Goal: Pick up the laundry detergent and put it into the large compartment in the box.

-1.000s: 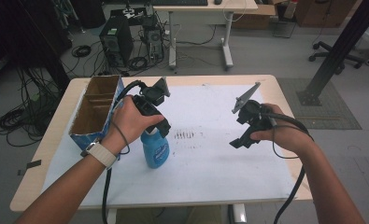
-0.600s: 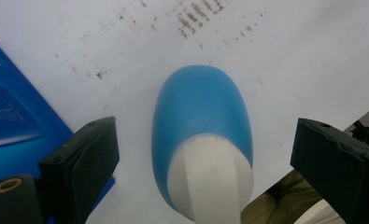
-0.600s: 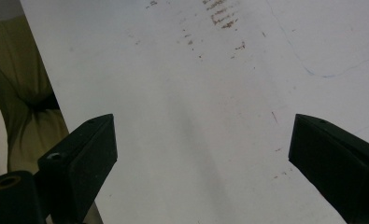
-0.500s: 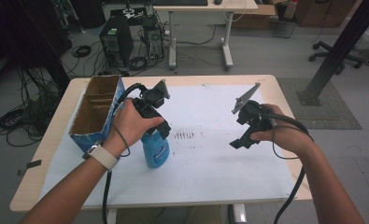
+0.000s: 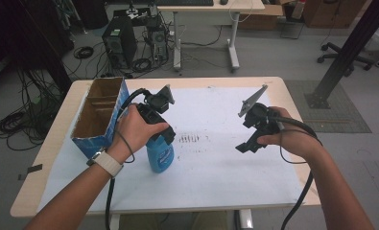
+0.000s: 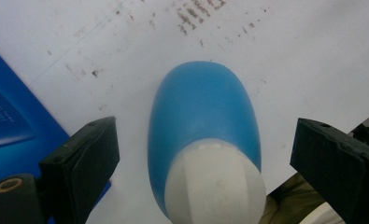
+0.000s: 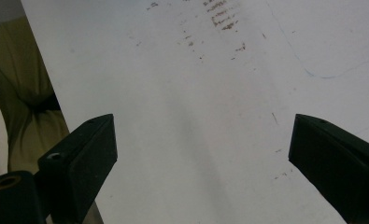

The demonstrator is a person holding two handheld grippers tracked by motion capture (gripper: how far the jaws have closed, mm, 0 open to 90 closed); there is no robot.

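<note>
A blue bottle [image 5: 159, 155] with a white cap [image 6: 215, 186] stands upright on the white paper [image 5: 216, 172] left of centre. My left gripper [image 5: 164, 138] hovers just above it, pointing down. In the left gripper view its jaws stand wide apart on either side of the bottle [image 6: 203, 112] and do not touch it. My right gripper [image 5: 244, 145] is held over the paper at the right, open, with nothing but paper [image 7: 201, 116] between its jaws.
An open blue cardboard box [image 5: 100, 117] with inner dividers lies at the table's left, close to the bottle. Dark smudges [image 5: 189, 139] mark the paper's middle. The wooden table edge [image 5: 292, 103] borders the paper. Cables trail from both grippers.
</note>
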